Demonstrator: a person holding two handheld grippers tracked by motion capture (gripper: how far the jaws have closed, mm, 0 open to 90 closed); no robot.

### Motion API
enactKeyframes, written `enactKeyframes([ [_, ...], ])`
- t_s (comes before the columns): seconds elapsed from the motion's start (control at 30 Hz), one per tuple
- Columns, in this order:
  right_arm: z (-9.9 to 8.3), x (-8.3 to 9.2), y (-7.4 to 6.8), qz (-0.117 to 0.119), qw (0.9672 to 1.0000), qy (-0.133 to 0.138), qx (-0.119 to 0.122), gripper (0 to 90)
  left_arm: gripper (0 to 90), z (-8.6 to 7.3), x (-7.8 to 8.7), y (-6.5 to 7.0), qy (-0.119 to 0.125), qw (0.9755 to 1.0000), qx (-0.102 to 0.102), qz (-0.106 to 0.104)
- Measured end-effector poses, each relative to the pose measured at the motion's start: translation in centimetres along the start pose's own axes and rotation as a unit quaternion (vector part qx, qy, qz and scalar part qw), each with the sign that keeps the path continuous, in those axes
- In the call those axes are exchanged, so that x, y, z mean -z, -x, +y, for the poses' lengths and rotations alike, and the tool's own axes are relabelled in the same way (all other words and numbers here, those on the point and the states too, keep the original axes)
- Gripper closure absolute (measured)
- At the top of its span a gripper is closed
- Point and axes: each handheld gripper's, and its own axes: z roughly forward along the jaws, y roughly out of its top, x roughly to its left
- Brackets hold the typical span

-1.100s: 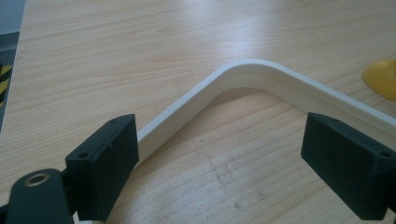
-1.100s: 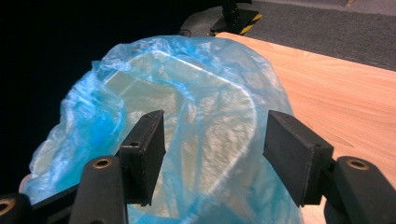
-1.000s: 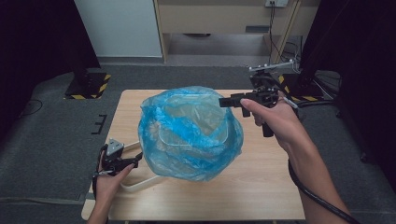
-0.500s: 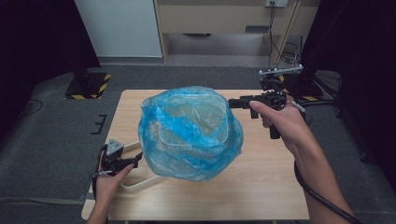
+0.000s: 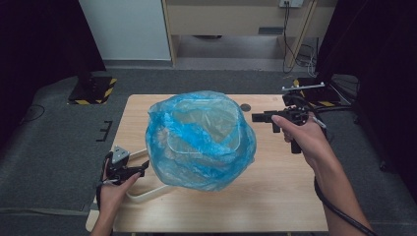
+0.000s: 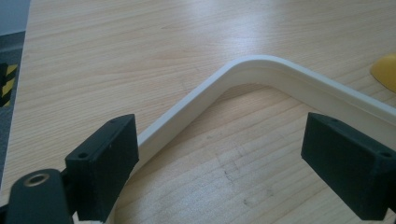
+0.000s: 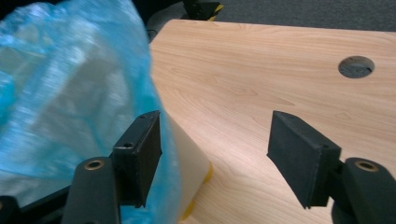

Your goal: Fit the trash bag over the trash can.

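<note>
Pale wooden desk (image 5: 275, 196) carries a white bin wrapped in a blue plastic bag (image 5: 199, 140) at its middle. Just beside its near-left, the left gripper (image 6: 219, 154) hangs with wide jaws over the bin's white handle (image 6: 261, 70), gripping nothing. Right of the bag, the right gripper (image 7: 215, 149) has just been opening its jaws, nothing between them.

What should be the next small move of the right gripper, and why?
Probably move the right gripper sideways toward the blue bag and close on its plastic. Its jaws, which have just been opening, hold nothing and stand just beside the bag over the white bin. The left gripper is open at the bin's handle.
</note>
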Motion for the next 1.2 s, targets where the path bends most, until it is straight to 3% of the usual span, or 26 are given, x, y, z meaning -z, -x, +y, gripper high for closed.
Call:
enactKeyframes([
  [0.17,-1.1,-0.4,1.5,-0.008,1.0000,0.002,-0.003,28.2,9.9,0.1,-0.2,0.0,-0.008,0.9999,-0.012,-0.003],
  [0.33,-2.2,-1.1,3.1,-0.008,0.9999,0.004,-0.007,21.0,7.9,0.4,-0.3,0.6,-0.025,0.9992,-0.025,-0.020],
  [0.57,-4.0,-2.1,5.1,-0.018,0.9997,0.008,-0.015,11.9,5.3,0.8,-0.3,0.8,-0.023,0.9991,-0.023,-0.027],
  [1.0,-7.9,-3.5,8.5,-0.034,0.9990,0.004,-0.028,7.9,2.5,1.8,0.0,-0.2,-0.020,0.9987,-0.029,-0.036],
  [1.2,-10.0,-4.4,9.9,-0.042,0.9989,0.003,-0.020,8.0,2.8,1.8,-0.3,-0.4,-0.029,0.9983,-0.039,-0.032],
])
